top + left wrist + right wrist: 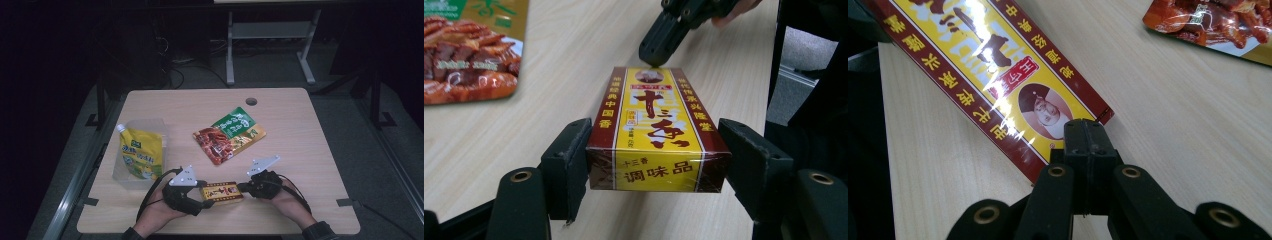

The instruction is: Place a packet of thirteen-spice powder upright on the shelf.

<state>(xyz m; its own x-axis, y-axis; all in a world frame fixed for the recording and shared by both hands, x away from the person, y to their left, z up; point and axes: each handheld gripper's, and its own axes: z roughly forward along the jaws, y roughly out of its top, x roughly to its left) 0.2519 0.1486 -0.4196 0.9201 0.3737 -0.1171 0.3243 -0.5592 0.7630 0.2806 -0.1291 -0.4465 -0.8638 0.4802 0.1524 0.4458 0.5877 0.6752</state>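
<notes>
A yellow and dark-red spice box (222, 191) lies near the table's front edge between both grippers. In the left gripper view the box (654, 130) sits lengthwise between the jaws, and my left gripper (656, 165) is shut on its near end, a pad against each long side. My right gripper (1087, 135) is shut, nothing between its jaws, and its tip touches the box's (983, 60) other short end. In the high view the left gripper (205, 197) and the right gripper (242, 187) face each other across the box.
A green and red snack pouch (229, 135) lies flat mid-table. A yellow spouted pouch (141, 152) rests in a clear container (120, 172) at the left. The wooden table (300, 150) has a cable hole (251, 101) near its far edge.
</notes>
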